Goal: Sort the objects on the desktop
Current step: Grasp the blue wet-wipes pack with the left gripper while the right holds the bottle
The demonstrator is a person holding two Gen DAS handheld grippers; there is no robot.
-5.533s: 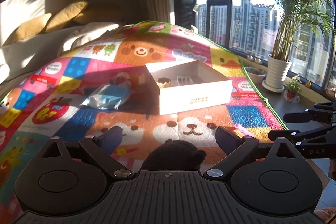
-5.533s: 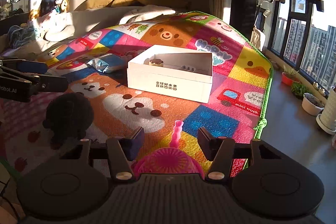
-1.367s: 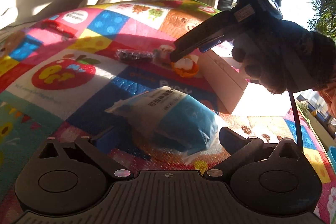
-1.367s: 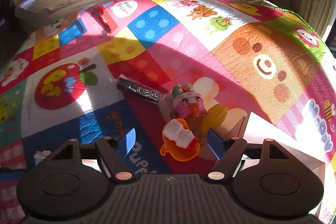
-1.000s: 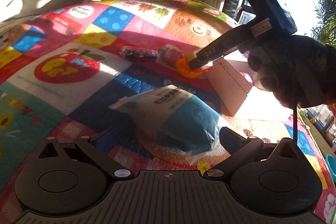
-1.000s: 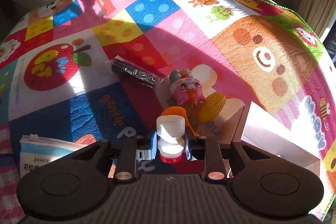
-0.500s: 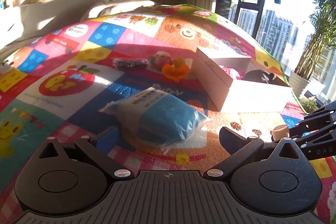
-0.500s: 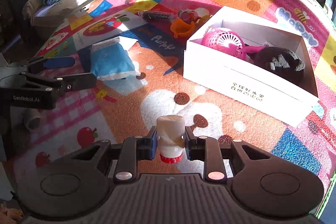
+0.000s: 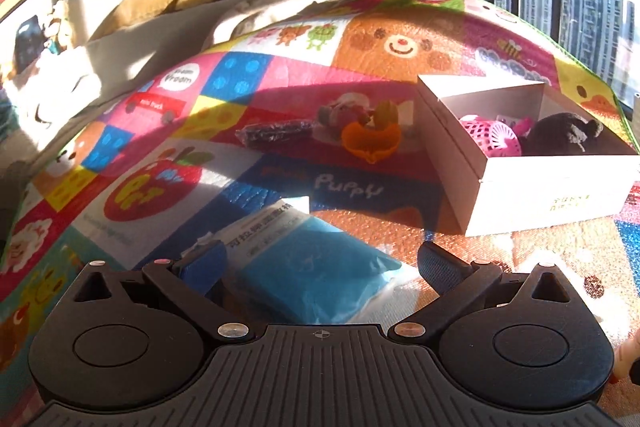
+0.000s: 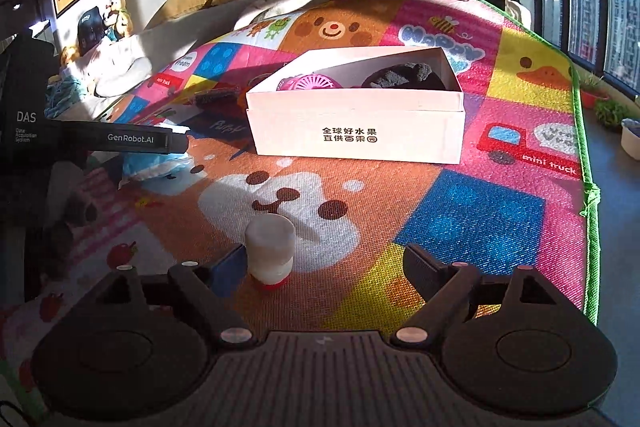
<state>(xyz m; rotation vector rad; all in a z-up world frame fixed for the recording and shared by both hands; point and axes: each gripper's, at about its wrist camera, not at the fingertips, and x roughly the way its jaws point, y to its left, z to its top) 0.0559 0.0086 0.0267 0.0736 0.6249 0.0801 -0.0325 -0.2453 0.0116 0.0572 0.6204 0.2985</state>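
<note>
Box [image 10: 354, 135] sitting mid play mat [image 10: 472, 211], fan [image 10: 310, 82] and plush toy [image 10: 404, 77] inside. Small bottle [image 10: 269, 251] upside down on the mat in front of it, nearer the camera. Bagged packet [image 9: 308, 267] off left of the box; toys [image 9: 370, 139] and wrapped bar [image 9: 274, 133] further back.

Each tool is matte black plastic: a ribbed central housing flanked by two round discs, with angled linkage arms fixed by silver screws. The left tool [image 9: 322, 263] carries a blue pad on one finger and a black one opposite, as does the right tool [image 10: 324, 261]. White lettering reads "GenRobot.AI" and "DAS".
</note>
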